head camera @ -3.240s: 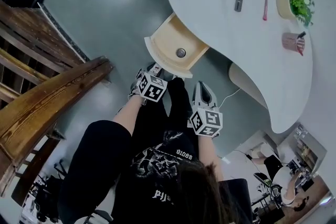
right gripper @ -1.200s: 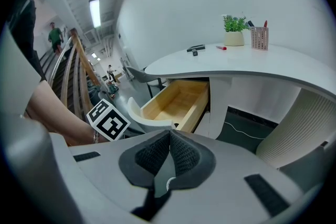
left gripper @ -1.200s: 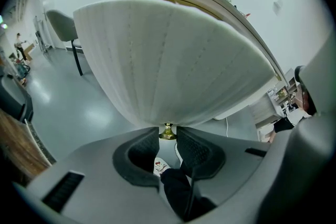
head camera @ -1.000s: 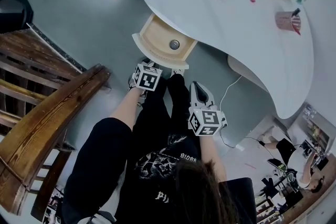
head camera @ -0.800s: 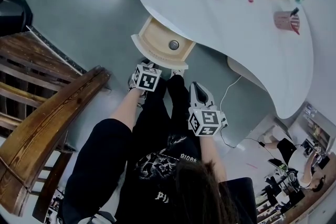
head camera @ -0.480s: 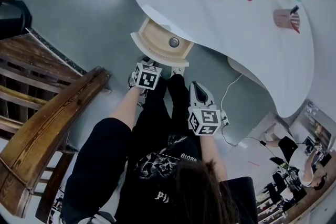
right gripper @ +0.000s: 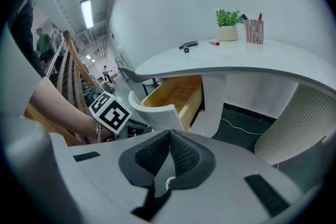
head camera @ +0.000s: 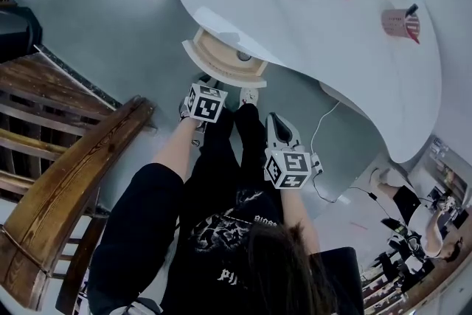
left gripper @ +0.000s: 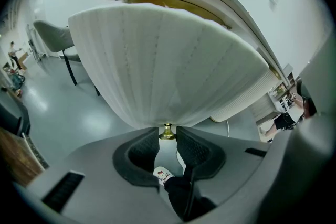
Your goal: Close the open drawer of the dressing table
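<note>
Pale-wood drawer [head camera: 221, 59], ribbed white curved front, brass knob [left gripper: 167, 132]: part-open beneath the white tabletop [head camera: 332, 33], long axis running outward toward the person's feet. Left gripper [left gripper: 167, 138] fingers [left gripper: 144, 149] clenched on the knob; right gripper [right gripper: 169, 136] fingers [right gripper: 185, 155] pressed together, empty.

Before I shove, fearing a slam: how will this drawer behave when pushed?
The drawer looks rigid wood, so likely won't flex. Partly under the tabletop, it probably slides straight. Its small brass knob might slip in the left claw.

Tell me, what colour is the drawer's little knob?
Shiny gold knob, best seen in the left gripper view.
</note>
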Available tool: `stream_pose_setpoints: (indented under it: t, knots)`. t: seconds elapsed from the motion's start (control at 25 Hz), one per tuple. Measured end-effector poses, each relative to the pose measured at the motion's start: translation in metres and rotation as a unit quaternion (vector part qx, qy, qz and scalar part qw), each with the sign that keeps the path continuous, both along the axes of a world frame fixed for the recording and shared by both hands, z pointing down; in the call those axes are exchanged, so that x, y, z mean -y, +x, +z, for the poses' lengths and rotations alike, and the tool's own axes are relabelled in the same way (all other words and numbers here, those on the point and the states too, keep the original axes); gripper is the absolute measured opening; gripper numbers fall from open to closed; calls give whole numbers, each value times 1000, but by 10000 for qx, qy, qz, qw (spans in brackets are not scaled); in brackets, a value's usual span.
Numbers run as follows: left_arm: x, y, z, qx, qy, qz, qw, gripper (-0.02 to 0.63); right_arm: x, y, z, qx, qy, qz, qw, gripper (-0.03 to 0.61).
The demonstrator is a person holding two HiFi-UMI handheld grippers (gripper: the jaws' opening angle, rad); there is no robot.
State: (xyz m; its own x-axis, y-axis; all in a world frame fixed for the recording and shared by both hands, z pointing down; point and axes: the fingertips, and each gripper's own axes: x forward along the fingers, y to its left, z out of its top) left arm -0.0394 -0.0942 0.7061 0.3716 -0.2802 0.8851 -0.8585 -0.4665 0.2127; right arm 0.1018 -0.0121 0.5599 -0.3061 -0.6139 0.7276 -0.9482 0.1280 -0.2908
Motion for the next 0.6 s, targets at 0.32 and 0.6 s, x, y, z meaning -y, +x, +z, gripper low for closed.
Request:
stream_pose_setpoints:
  t: [0.32, 0.6]
  knots:
    - [12, 7, -1, -17, 54, -56, 10000, 117, 4, 5, 1, -17, -28, 28, 10000, 26]
    - [24, 12, -2, -20, 153, -34, 9999, 117, 7, 7, 2, 8, -41, 19, 10000, 26]
